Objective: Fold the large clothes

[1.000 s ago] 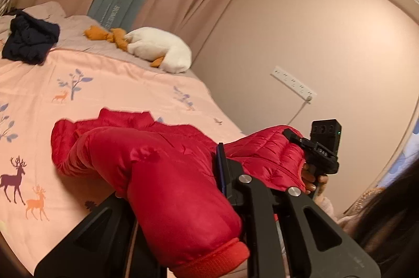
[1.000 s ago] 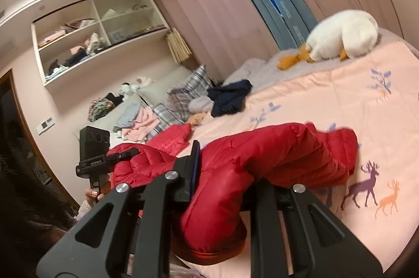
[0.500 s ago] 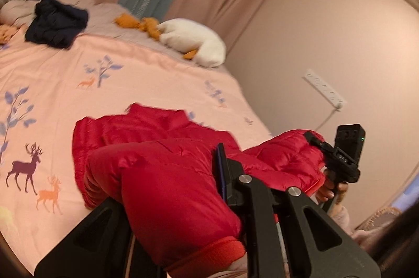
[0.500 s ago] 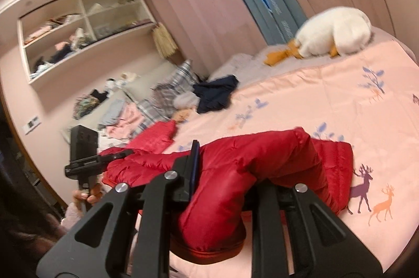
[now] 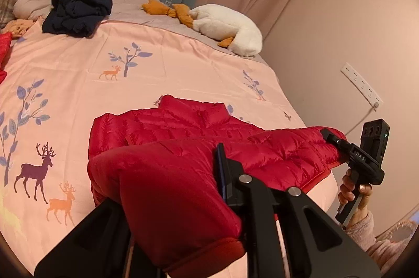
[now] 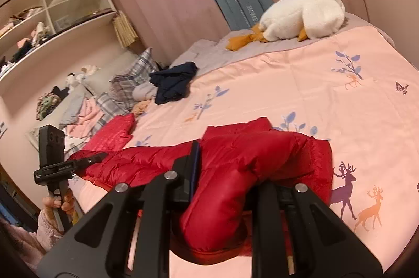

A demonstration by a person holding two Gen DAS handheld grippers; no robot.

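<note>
Both sets of fingers are clamped on the red puffer jacket [image 5: 199, 147], the left gripper [image 5: 183, 189] and right gripper [image 6: 225, 173] each pinching a sleeve end, with the jacket's body lying on the pink deer-print bed [image 5: 78, 84].

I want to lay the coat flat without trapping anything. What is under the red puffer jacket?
The red puffer jacket lies on the pink deer-print bedspread, which shows all around it. Nothing else shows at its edges; whatever sits beneath its middle is covered.
</note>
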